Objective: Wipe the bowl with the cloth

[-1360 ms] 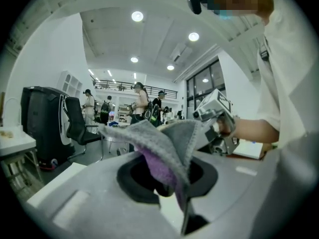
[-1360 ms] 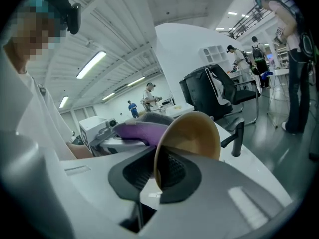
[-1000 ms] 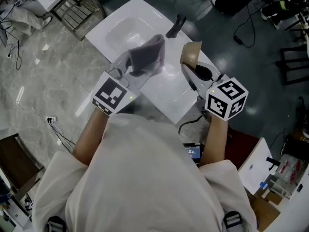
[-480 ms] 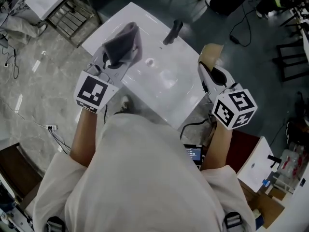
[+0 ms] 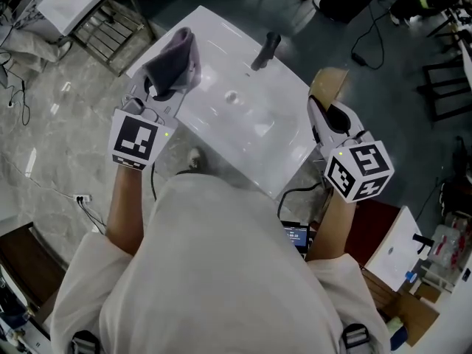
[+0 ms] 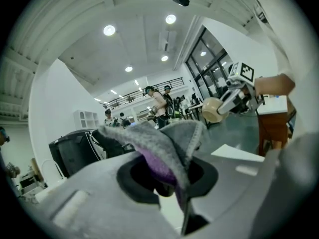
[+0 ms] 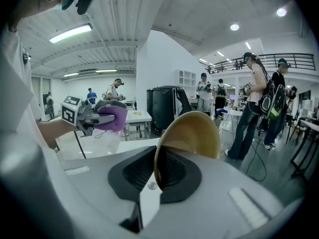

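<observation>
My left gripper is shut on a grey and purple cloth, held over the left end of the white sink top. The cloth bunches between the jaws in the left gripper view and hides the tips. My right gripper is shut on the rim of a tan bowl, held on edge off the sink top's right end. In the right gripper view the bowl stands upright in the jaws, its rim pinched, and the left gripper with the cloth shows at the far left.
A black tap and a drain are in the white sink. A wire rack stands at the upper left. Cables trail on the dark floor. Boxes and bottles sit at the lower right. People stand in the background.
My left gripper carried the cloth leftward, away from the sink's middle to its left end. The right gripper with the bowl drifted right, off the sink top's edge. The two have drawn apart.
</observation>
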The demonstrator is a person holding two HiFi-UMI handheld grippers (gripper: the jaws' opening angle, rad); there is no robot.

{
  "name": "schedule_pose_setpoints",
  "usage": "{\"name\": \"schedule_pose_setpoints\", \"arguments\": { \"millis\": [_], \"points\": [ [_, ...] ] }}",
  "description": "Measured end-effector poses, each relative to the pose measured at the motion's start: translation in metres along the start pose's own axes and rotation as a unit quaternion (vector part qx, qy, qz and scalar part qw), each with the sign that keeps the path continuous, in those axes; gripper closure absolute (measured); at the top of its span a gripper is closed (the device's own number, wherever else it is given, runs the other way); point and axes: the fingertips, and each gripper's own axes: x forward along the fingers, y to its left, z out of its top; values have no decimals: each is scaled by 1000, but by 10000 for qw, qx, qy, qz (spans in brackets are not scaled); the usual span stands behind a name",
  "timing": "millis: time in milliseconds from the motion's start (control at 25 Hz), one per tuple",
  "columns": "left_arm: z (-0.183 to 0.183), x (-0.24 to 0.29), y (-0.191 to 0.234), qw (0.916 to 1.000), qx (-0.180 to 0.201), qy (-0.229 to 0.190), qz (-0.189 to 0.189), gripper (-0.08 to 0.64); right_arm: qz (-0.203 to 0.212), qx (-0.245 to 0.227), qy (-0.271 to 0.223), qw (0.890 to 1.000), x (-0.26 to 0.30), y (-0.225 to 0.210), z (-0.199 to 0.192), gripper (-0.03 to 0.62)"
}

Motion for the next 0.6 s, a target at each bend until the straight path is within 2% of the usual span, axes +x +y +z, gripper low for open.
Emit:
{"name": "schedule_pose_setpoints", "arguments": {
  "millis": [360, 600],
  "points": [
    [-3, -8, -9, 9999, 26, 61, -95, 491, 50, -192, 255, 9995, 4, 17, -9, 577],
    [-18, -15, -14, 9998, -87, 159, 84, 489, -18, -206, 334, 9992, 5, 21, -22, 578]
  ]
}}
